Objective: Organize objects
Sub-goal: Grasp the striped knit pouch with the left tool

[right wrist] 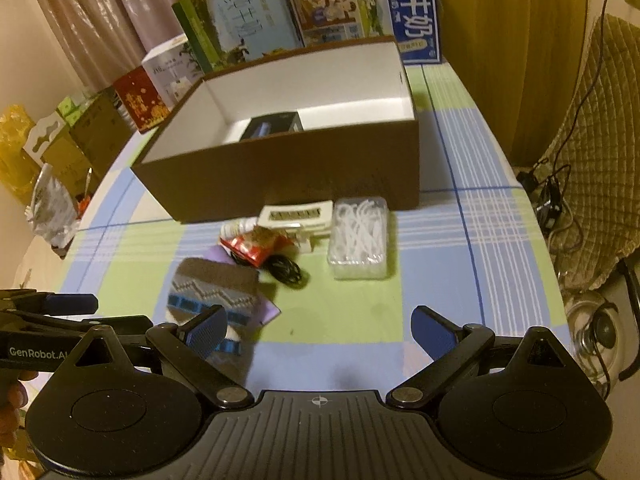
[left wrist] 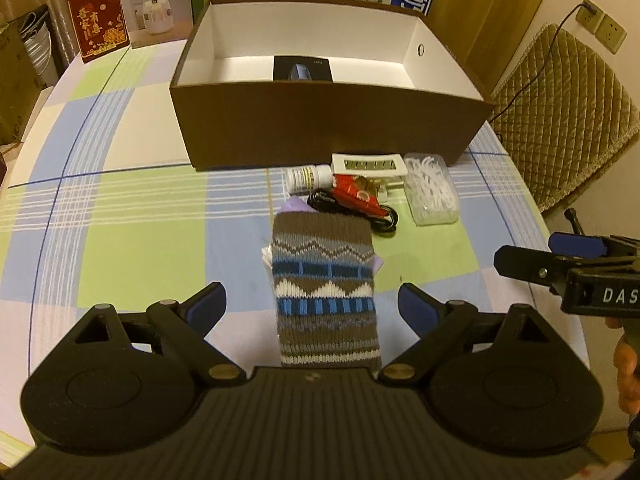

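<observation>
Woolly sock lying between my left gripper's wide-open fingers, my right gripper wide open too, holding nothing, brown box behind.

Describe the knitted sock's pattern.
Brown, grey, blue and white zigzag bands on the knitted sock; clearest in the left wrist view.

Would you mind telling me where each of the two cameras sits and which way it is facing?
Left wrist: on the left gripper, looking forward over the knitted sock toward the brown box; its open fingers, the right gripper and part of a hand at the right edge show.
Right wrist: on the right gripper, facing the box from further right; its open fingers and the left gripper show.
Shared: sock, box, clear floss-pick case, checked tablecloth.
</observation>
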